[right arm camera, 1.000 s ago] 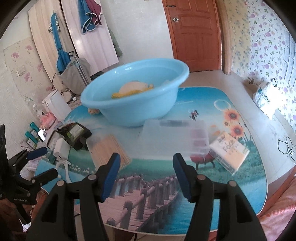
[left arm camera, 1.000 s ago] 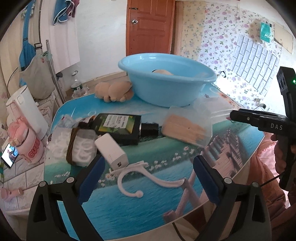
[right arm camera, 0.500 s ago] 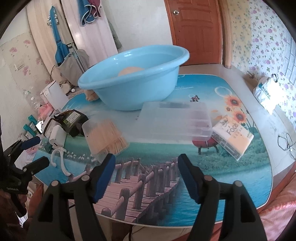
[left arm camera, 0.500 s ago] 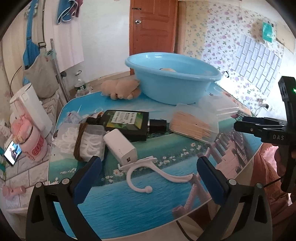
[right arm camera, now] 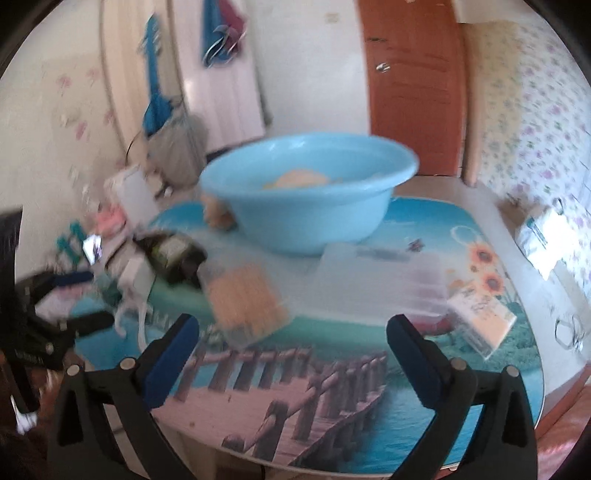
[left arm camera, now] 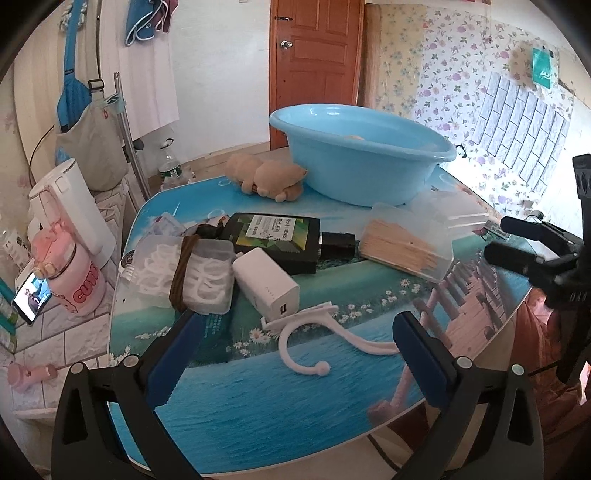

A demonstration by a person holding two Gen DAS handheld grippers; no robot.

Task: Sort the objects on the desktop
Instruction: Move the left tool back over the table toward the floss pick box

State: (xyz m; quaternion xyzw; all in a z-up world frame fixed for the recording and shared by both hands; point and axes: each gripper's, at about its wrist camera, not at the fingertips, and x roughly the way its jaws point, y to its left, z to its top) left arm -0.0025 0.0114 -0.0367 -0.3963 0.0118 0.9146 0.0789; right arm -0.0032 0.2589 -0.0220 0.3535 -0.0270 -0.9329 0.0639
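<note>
On the table (left arm camera: 258, 387), counted: one blue basin (left arm camera: 360, 162), one dark bottle (left arm camera: 280, 242) with a green label too small to read, one white power bank (left arm camera: 266, 284), one white hook (left arm camera: 314, 339), one box of toothpicks (left arm camera: 404, 245), one plush toy (left arm camera: 267, 177). "Face" legible on one tissue pack (right arm camera: 480, 314). "CUTE", partly cut off, on a pink cup (left arm camera: 75, 278). Left gripper (left arm camera: 291, 350) fingers fully spread, empty, above the hook. Right gripper (right arm camera: 291, 350) fingers opening wide, nothing between.

Domestic room: floral wallpaper (left arm camera: 436, 74), wooden door (left arm camera: 314, 55), towels (left arm camera: 147, 18) hanging on wall, washbasin (left arm camera: 362, 166) on counter (left arm camera: 295, 387).
</note>
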